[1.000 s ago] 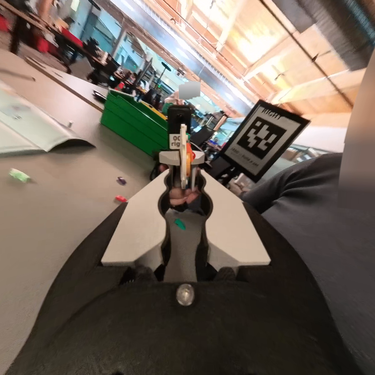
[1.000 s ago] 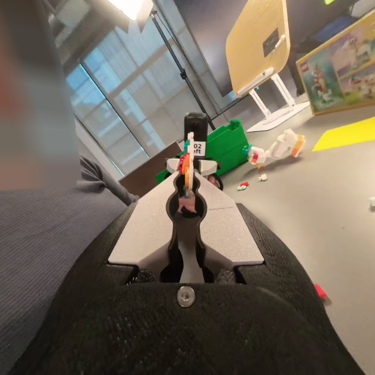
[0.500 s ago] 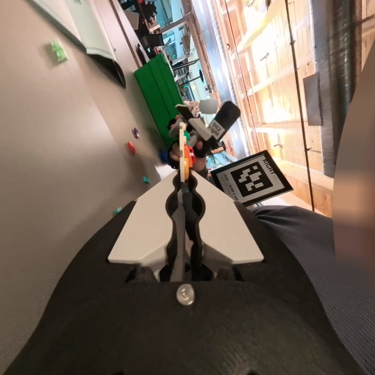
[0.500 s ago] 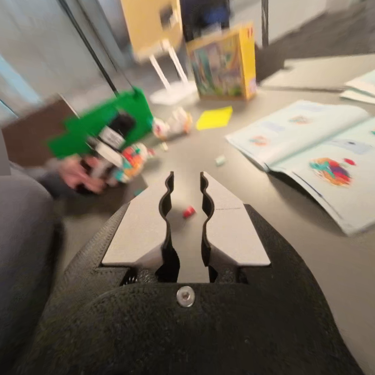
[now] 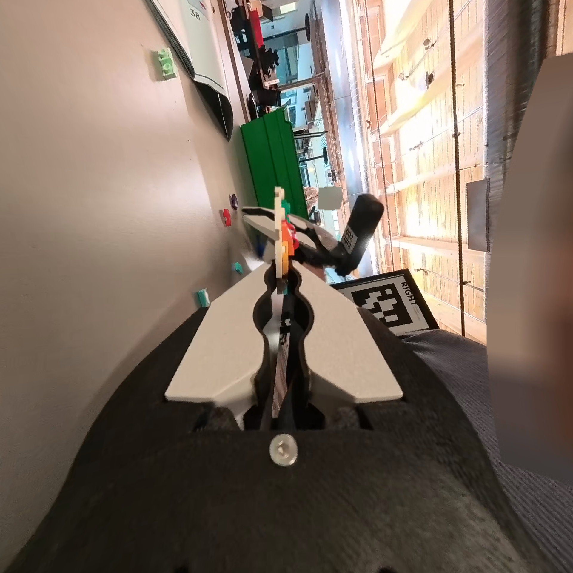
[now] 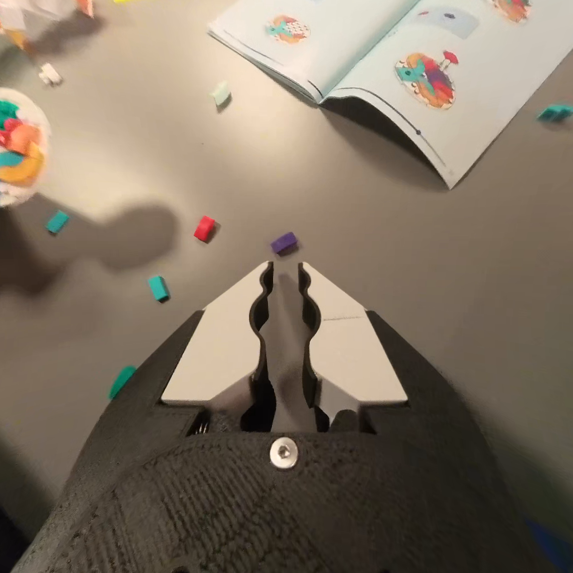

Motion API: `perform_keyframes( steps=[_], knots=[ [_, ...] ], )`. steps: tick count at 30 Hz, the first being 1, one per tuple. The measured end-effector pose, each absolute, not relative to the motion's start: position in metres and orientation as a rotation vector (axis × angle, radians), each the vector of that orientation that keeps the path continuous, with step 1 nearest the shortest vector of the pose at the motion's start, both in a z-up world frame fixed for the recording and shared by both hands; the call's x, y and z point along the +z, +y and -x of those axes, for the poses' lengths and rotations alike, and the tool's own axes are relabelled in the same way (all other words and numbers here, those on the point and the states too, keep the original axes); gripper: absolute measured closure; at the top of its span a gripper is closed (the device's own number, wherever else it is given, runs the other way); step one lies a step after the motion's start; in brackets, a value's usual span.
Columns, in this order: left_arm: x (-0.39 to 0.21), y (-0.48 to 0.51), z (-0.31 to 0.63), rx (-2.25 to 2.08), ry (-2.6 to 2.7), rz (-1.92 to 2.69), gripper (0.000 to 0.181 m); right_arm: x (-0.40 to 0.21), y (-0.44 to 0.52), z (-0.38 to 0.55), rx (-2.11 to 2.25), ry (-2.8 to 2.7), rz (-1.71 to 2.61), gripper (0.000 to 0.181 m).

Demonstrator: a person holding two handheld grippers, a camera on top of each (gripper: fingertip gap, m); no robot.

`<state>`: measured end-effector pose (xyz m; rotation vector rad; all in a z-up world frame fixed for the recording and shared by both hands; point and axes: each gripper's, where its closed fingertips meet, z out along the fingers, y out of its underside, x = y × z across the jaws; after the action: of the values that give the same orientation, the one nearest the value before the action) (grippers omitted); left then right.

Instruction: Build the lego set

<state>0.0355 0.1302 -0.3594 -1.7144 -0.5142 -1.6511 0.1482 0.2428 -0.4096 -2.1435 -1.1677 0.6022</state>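
Grey table (image 6: 403, 248) fills the right wrist view; one open instruction booklet (image 6: 403, 62) lies at its upper right. One green bin (image 5: 273, 164) stands on the table in the left wrist view, one black-and-white marker card (image 5: 387, 304) beside the dark sleeve (image 5: 465, 403). Left gripper (image 5: 282, 273) is closed tight on the lego build (image 5: 282, 235), a thin white plate seen edge-on with orange, red and teal pieces, held up off the table. Right gripper (image 6: 285, 263) has jaws slightly apart, nothing between them, tips just short of one purple brick (image 6: 283, 242). Loose on the table in the right wrist view: one red brick (image 6: 204, 228), four teal bricks (image 6: 158, 288), one pale green brick (image 6: 220, 93), one white piece (image 6: 49, 73). A blurred white model (image 6: 18, 18) sits at the top left corner.
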Motion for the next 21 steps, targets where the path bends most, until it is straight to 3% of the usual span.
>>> perform_keyframes(
  steps=[21],
  knots=[
    [-0.367,0.143,-0.043,-1.577,-0.686,1.669,0.177,-0.402,0.246,-0.111,0.759,-1.055,2.123,0.176]
  ],
)
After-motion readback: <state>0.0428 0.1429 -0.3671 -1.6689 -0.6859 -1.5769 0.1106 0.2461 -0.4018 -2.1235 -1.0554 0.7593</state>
